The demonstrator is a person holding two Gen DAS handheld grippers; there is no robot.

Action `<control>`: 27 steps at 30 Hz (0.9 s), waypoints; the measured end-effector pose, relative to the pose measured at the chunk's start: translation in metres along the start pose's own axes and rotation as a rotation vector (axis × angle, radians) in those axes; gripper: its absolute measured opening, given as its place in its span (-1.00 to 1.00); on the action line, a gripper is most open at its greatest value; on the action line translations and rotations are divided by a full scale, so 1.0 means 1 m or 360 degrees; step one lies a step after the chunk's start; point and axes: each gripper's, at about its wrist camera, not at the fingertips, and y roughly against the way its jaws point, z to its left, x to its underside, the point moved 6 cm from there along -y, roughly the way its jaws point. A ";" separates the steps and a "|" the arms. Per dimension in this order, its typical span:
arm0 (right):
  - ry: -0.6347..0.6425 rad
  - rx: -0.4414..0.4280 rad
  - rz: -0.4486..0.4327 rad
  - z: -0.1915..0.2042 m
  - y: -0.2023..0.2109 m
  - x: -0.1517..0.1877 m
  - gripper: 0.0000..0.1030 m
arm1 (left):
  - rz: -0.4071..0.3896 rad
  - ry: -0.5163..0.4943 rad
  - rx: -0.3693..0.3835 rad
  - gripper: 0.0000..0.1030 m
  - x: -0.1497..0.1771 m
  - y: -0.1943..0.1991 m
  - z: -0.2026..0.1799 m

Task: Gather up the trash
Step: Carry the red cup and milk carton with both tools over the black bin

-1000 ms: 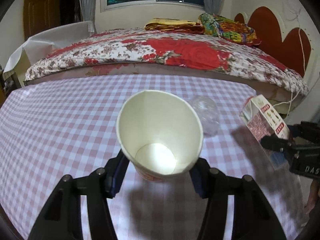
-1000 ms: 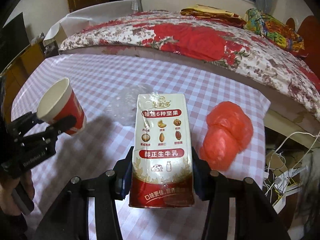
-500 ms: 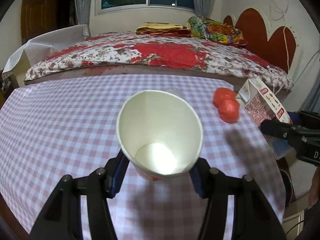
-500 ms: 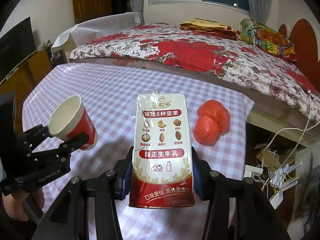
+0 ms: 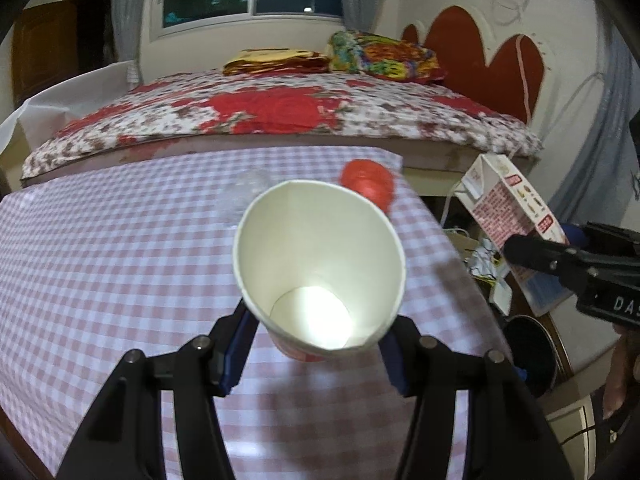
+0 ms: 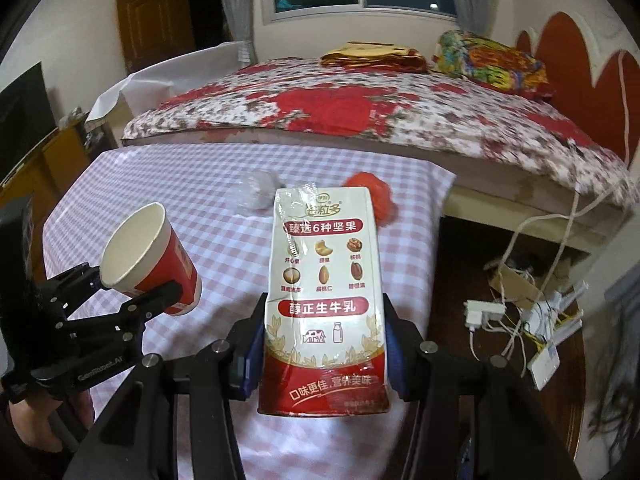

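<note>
In the right wrist view, at lower left, the paper cup (image 6: 150, 258) is clamped in the left gripper (image 6: 132, 292), its mouth tilted to the upper left, above open checked worktop (image 6: 200, 184). At centre, the milk carton (image 6: 326, 300) is gripped upright by the right gripper (image 6: 324, 354), near the worktop's right edge; bare floor (image 6: 452, 264) lies beyond.

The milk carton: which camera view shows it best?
The right wrist view: the milk carton faces the camera, printed front readable, pinched in the right gripper. The left wrist view shows only its side and top, at the right edge.
</note>
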 end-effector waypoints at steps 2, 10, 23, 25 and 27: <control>-0.0029 0.0024 -0.0002 -0.013 0.006 0.007 0.00 | 0.0002 -0.0018 0.0023 0.12 0.000 0.000 -0.010; -0.0156 0.0097 -0.0010 -0.063 0.026 0.034 0.00 | 0.0017 -0.0119 0.0112 0.12 0.000 -0.003 -0.060; -0.0301 0.0224 -0.0009 -0.132 0.053 0.072 0.00 | 0.0068 -0.0259 0.0289 0.12 0.009 -0.010 -0.147; -0.0321 0.0246 -0.0002 -0.143 0.056 0.081 0.00 | 0.0078 -0.0282 0.0311 0.12 0.012 -0.011 -0.160; -0.0336 0.0265 0.0003 -0.152 0.060 0.088 0.00 | 0.0087 -0.0303 0.0336 0.12 0.015 -0.011 -0.172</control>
